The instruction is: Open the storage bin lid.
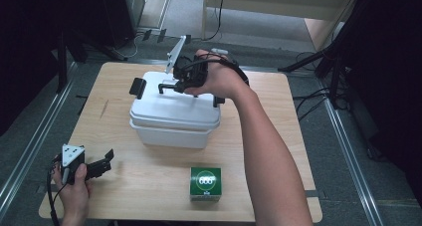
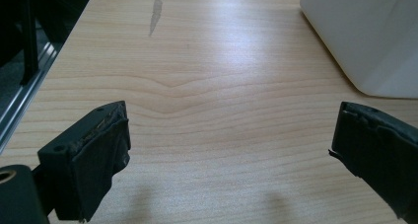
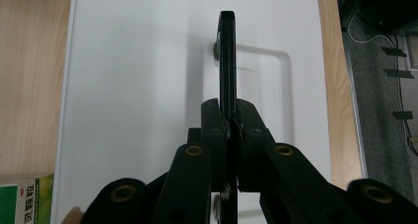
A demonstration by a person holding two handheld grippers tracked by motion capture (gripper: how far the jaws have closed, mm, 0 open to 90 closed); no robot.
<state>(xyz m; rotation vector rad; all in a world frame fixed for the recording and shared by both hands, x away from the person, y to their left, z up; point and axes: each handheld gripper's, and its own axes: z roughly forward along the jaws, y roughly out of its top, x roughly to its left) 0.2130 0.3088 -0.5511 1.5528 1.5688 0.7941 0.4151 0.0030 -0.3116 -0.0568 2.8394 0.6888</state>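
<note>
Wooden counter (image 1: 149, 186), with our white lidded plastic box (image 1: 174, 117) at its centre.
Our right hand-held gripper (image 3: 229, 116) is clamped on the box's black carry handle (image 3: 226, 56); we should lift straight up, keeping the grip centred so the box hangs level. Our left hand-held gripper (image 2: 229, 145) rests open at eight o'clock. A small green carton (image 1: 205, 184) sits at five o'clock, clear of the box; bare wood all round gives room.

left gripper (image 1: 94, 167): black, grey three-cornered plate | right gripper (image 3: 230, 128): black, brass-ringed screws | forearms bare
</note>
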